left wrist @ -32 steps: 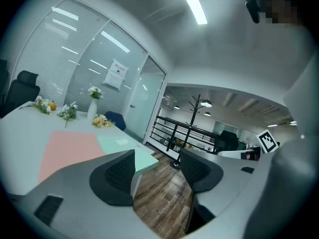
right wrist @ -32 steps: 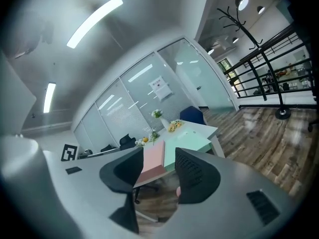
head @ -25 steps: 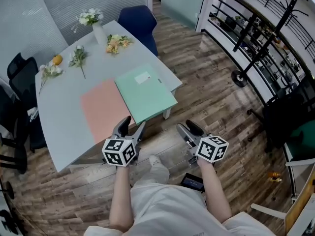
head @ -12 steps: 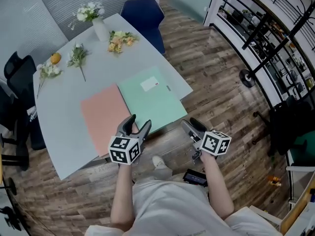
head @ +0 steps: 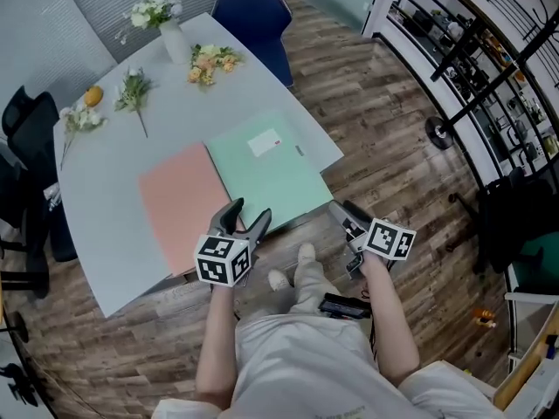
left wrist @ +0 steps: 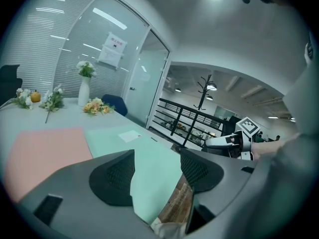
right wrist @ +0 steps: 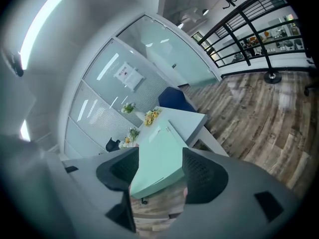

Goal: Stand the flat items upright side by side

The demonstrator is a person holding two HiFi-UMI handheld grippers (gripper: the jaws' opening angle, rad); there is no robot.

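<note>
Head view, clock directions read with 12 at the picture's top.

- Green folder [head: 266, 168] and pink folder [head: 179, 203] are both lying flat on the grey table [head: 105, 243], long edges touching, pink at 9 o'clock of green. The green one's near corner is overhanging the table edge at 5 o'clock. Neither is standing upright.
- Left gripper [head: 249, 212] is hovering at the table's near edge, pointing toward 12–1 o'clock at the green folder's near-left corner. Jaws are standing wide apart; the green sheet is showing through the gap in the left gripper view, pads pressing nothing. Contact with the folder cannot be told.
- Right gripper [head: 346, 209] is hanging at 3 o'clock of the left one, off the table and over the wooden floor [head: 393, 147], just beside the green folder's overhanging corner. Its jaws have just been opening and are spread, with nothing pinched; the folder is lying ahead of them.
- Vase of flowers [head: 170, 33] and loose blooms [head: 208, 64] are sitting at the table's far end, toward 11 o'clock.
</note>
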